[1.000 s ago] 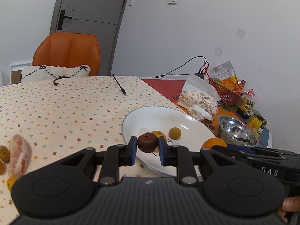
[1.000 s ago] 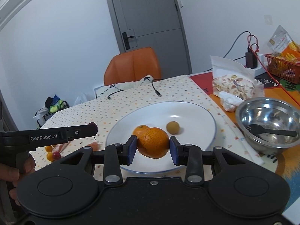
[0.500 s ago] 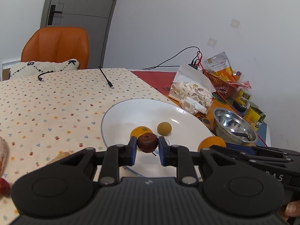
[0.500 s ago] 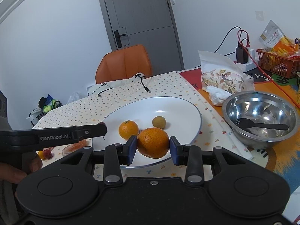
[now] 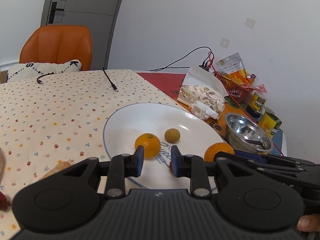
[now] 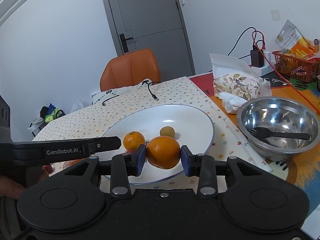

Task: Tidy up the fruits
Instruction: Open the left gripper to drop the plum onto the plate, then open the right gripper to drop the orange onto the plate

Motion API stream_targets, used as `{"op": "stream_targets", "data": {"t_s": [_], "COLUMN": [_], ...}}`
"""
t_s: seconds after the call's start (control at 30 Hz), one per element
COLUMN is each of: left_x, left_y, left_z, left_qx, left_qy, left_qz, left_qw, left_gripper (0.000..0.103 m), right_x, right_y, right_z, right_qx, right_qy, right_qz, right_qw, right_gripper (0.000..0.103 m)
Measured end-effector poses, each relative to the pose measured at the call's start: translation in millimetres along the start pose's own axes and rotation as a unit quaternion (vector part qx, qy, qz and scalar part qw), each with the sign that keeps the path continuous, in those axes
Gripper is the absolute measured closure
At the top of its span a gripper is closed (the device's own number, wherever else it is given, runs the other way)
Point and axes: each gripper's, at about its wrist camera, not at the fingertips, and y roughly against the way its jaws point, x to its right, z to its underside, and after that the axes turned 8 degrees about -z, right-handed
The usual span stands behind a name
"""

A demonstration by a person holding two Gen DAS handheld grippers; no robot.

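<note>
since the earlier frames the small dark brown-red fruit [image 5: 171, 165] is no longer sitting between the blue pads of the left gripper [image 5: 156, 161]; only a sliver of it is showing low beside the right pad, apparently down on the plate, though most of it is hidden. the left gripper's jaws are opening, with nothing between them, and it is hovering over the near rim of the wide white plate with a thin blue edge [image 5: 128, 120].

the right gripper [image 6: 163, 157] is clamping a large round orange with pitted skin [image 6: 163, 152] between its blue pads, holding it above the near part of the same white plate [image 6: 192, 118]. in the left wrist view that orange [image 5: 219, 150] is showing just ahead of the other gripper's black arm.

on the plate a smaller glossy tangerine [image 5: 147, 145] is lying just beside a little tan-green round fruit [image 5: 172, 135], the two close but apart.

the plate is resting on a cream tablecloth with small flower print [image 5: 50, 108]. to its right a shiny steel bowl [image 6: 278, 126] is holding a black plastic fork [image 6: 280, 134].

a fingertip [image 5: 308, 223] is showing at the lower right edge of the left wrist view.
</note>
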Motion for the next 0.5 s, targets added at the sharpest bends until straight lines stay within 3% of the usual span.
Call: {"op": "stream_targets", "data": {"t_s": [0.2, 0.5], "left_x": [-6, -27], "left_y": [11, 31], "left_z": [0, 0], "left_qx": [0.011, 0.038], "left_qy": [0.004, 0.028], "left_qz": [-0.010, -0.027], "left_qw": [0.9999, 0.9985], "left_gripper": [0.065, 0.065], "right_x": [-1, -12], "right_y": [-3, 3], "right_z": [1, 0], "right_qx": [-0.004, 0.006], "right_qy": [-0.002, 0.008], "right_qz": [0.009, 0.003], "right_qw": [1.000, 1.000], "right_gripper": [0.067, 0.061]}}
